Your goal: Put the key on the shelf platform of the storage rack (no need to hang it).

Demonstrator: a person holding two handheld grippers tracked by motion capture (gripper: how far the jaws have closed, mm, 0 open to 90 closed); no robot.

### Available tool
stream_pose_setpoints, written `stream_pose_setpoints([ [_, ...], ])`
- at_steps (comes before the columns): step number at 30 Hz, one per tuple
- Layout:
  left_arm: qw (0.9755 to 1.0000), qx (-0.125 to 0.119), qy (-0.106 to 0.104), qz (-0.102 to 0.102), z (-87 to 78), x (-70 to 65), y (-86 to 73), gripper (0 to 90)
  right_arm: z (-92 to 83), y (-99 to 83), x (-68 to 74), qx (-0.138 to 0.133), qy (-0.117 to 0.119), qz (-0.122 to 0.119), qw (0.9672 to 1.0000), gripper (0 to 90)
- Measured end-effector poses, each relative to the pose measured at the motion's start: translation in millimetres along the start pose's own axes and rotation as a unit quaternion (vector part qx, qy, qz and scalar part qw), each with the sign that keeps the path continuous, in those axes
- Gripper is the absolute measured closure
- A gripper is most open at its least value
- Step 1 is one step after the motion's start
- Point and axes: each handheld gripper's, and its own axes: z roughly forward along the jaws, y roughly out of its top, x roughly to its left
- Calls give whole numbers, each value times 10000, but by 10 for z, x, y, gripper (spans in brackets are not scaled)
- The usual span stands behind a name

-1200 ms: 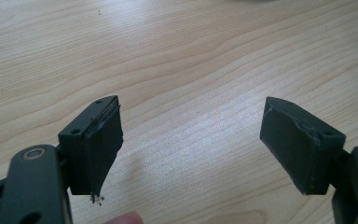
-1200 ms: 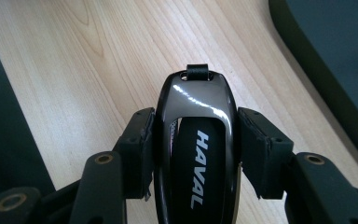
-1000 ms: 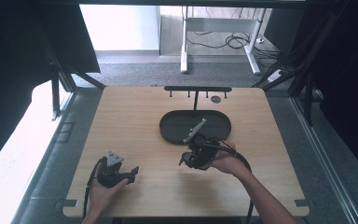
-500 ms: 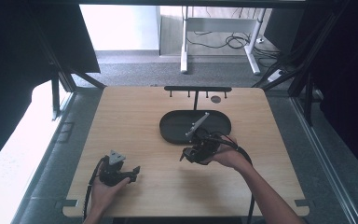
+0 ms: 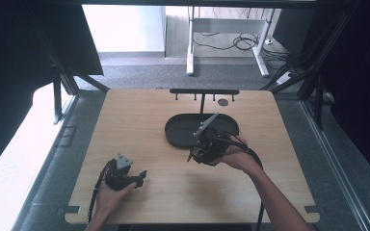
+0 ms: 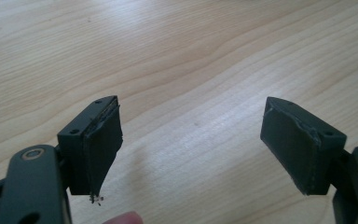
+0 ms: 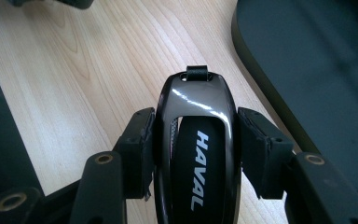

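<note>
High view and both gripper views, one moment. The right gripper [image 5: 192,155] stood at the near rim of the tray [image 5: 178,137], mid-table; its jaws were pinched on a glossy key fob [image 7: 196,140] marked HAVAL, one pad [image 7: 139,149] on each long side, the fob's loop end pointing away from the hand; in the right gripper view the fob hung over bare table [image 5: 139,110] with the tray just to its right. Against the pictures a second and half a second back, the right gripper had moved slightly farther from the person, toward the tray, while its grip looked unchanged; this suggested that the fob was in transit, lifted and carried, and that a placing in the tray or on the black rack [image 5: 204,91] with hooks at the far edge was probably the step in hand, though which of the two could not be told. The left gripper [image 5: 142,175] rested near the near left edge, in the same place as before; its jaws stood wide apart over bare wood, holding nothing, with a fingertip [image 6: 123,218] at the bottom of its view.
</note>
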Motion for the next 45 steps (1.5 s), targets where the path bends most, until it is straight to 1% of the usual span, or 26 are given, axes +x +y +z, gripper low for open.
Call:
stream_pose_setpoints([
  [1,10000,5,-26,38,-5,-23,-9,207,-13,22,-5,37,-41,-21,10000,497],
  [2,10000,9,-66,25,-8,-35,-14,207,-17,32,-9,27,-60,-15,10000,497],
  [4,9997,9,-242,-48,-19,-49,-22,207,-37,58,-37,16,-82,-21,10000,496],
  [5,9995,17,-298,-82,-26,-62,-25,209,-49,71,-54,-8,-78,-1,10000,496],
  [6,9995,18,-294,-99,-30,-80,-29,210,-62,85,-80,-20,-66,15,10000,496],
  [7,9996,28,-289,-56,-30,-91,-32,213,-72,94,-101,-30,-78,17,10000,496],
  [10,9995,81,-296,-13,-21,-125,-41,216,-101,112,-165,-61,-90,44,9999,496],
  [11,9995,81,-296,-13,-21,-125,-41,216,-101,112,-165,-61,-90,44,9999,496],
  [12,9995,104,-293,21,-19,-136,-44,216,-111,116,-188,-71,-115,60,9999,496],
  [13,9995,125,-277,72,-19,-148,-51,215,-125,121,-240,-117,-115,120,9998,496],
  [17,9995,139,-265,19,-18,-138,-72,215,-130,148,-341,-119,-143,161,9997,496],
  [21,9993,151,-330,-49,-18,-124,-77,215,-116,184,-446,-104,-135,144,9998,497],
  [23,9994,145,-321,-64,-22,-122,-77,216,-98,208,-505,-83,-152,224,9996,497],
  [27,9993,161,-320,-59,-12,-115,-77,215,-45,262,-618,-5,-238,227,9995,497],
  [29,9992,203,-336,-68,-4,-111,-76,215,-2,283,-686,2,-266,291,9992,497],
  [30,9992,203,-336,-68,-4,-111,-76,215,-2,283,-686,2,-266,291,9992,497],
  [31,9990,258,-353,-68,8,-107,-75,214,31,292,-746,-20,-301,329,9990,497],
  [32,9990,270,-350,-86,11,-108,-76,213,60,295,-792,-55,-266,366,9990,497],
  [33,9990,270,-350,-86,11,-108,-76,213,60,295,-792,-55,-266,366,9990,497],
  [34,9990,269,-358,-97,10,-109,-75,213,121,310,-840,-42,-288,405,9988,497],
  [37,9989,285,-366,-85,6,-101,-73,213,226,347,-874,-13,-279,434,9987,496],
  [39,9988,284,-379,-96,8,-97,-73,215,298,376,-884,26,-268,389,9989,496],
  [41,9987,275,-413,-125,11,-96,-72,215,325,386,-888,35,-252,379,9990,496],
  [42,9986,284,-420,-137,9,-98,-73,215,394,410,-904,72,-238,388,9989,496],
  [43,9986,304,-416,-107,5,-97,-74,215,428,419,-912,94,-247,405,9988,496],
  [45,9986,304,-421,-113,4,-96,-75,215,507,427,-934,130,-262,388,9988,496],
])
